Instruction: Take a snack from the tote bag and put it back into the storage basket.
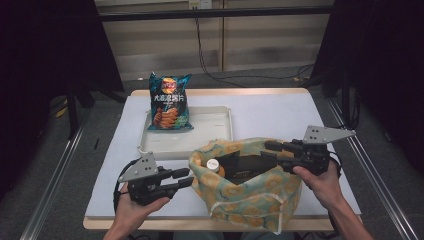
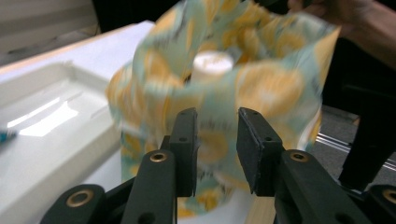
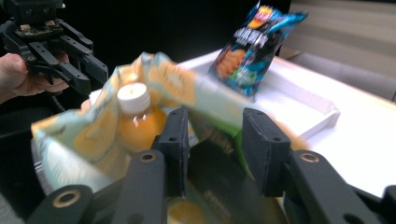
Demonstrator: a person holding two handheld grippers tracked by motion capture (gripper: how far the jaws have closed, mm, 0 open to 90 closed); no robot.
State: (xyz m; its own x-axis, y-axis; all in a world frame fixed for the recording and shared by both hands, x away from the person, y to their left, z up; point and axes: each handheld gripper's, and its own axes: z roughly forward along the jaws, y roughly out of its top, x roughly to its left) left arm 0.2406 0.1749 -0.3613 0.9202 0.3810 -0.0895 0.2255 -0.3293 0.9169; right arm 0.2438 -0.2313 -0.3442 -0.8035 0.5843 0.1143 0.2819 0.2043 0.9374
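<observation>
The patterned cloth bag (image 1: 250, 182) is sitting at the lower centre of the desk (image 1: 280, 112), an orange-drink bottle (image 1: 214, 165) inside. Both the left gripper (image 1: 187, 178) and right gripper (image 1: 267, 150) are standing part-open, gripping nothing. Unsupported, the bag's floppy rim is likely sagging, risking the bottle tipping out.

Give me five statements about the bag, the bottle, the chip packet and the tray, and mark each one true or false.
1. The chip packet stands at the far end of the white tray. True.
2. The cloth bag lies inside the tray. False: it sits on the table in front of the tray, nearer the person.
3. A bottle with a white cap stands inside the bag. True.
4. The bottle holds a clear, colourless drink. False: its contents look orange.
5. The left gripper is at the right side of the bag. False: it is at the bag's left side, and the right gripper reaches over the bag's opening from the right.
</observation>
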